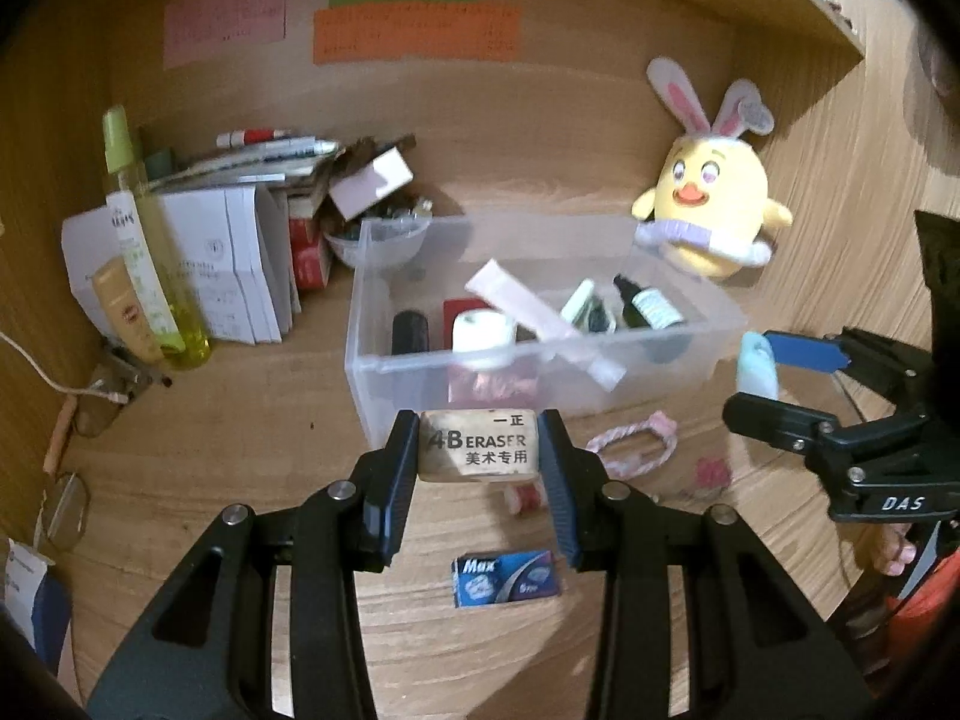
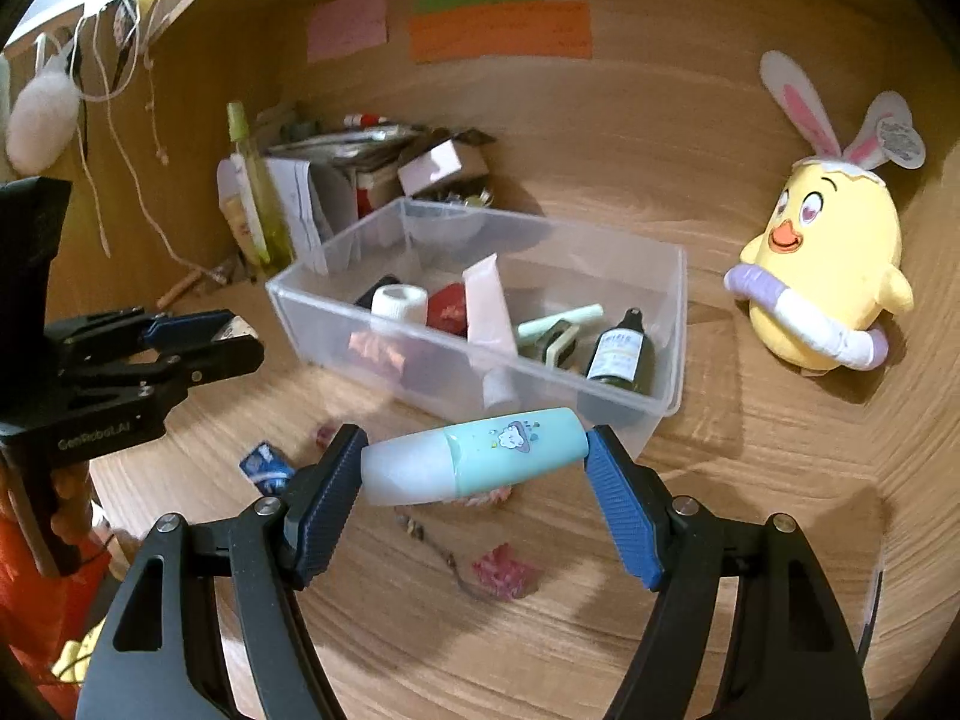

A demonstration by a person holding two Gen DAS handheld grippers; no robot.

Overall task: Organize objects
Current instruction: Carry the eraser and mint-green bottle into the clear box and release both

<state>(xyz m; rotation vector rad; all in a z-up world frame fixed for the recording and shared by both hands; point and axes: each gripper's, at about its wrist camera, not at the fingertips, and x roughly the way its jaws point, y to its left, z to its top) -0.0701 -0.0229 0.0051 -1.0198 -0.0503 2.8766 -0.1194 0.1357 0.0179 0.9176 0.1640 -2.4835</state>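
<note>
Eraser (image 1: 478, 446), a worn block printed "4B ERASER", sits clamped between the fingers of the left gripper (image 1: 480, 450), held above the desk (image 1: 240, 420) just in front of the near wall of the clear plastic bin (image 1: 360, 324). Across from it, the right gripper (image 2: 474, 462) is clamped end to end on a mint-green capsule-shaped item (image 2: 480, 456) with a frosted cap and a small cloud print, also held just in front of the bin's near wall.

Inside the bin lie a white tape roll (image 1: 483, 330), a pale pink tube (image 1: 528, 306) leaning across the middle, a dark dropper bottle (image 1: 651, 306) toward the right end, a black cylinder (image 1: 411, 331) at the left end and a red item (image 2: 447, 306).

On the desk in front of the bin lie a pink-and-white braided loop (image 1: 630, 450), a small blue "Max" packet (image 1: 507, 579) and a pink wrapped piece (image 2: 504, 570).

A yellow chick plush (image 1: 711, 204) with rabbit ears leans at the desk's right back edge, beside the bin. At the left back corner stand a tall yellow-green spray bottle (image 1: 144, 252), white booklets (image 1: 228, 264) and a heap of pens and boxes. Pink, green and orange paper notes (image 1: 414, 33) are stuck on the back panel.
</note>
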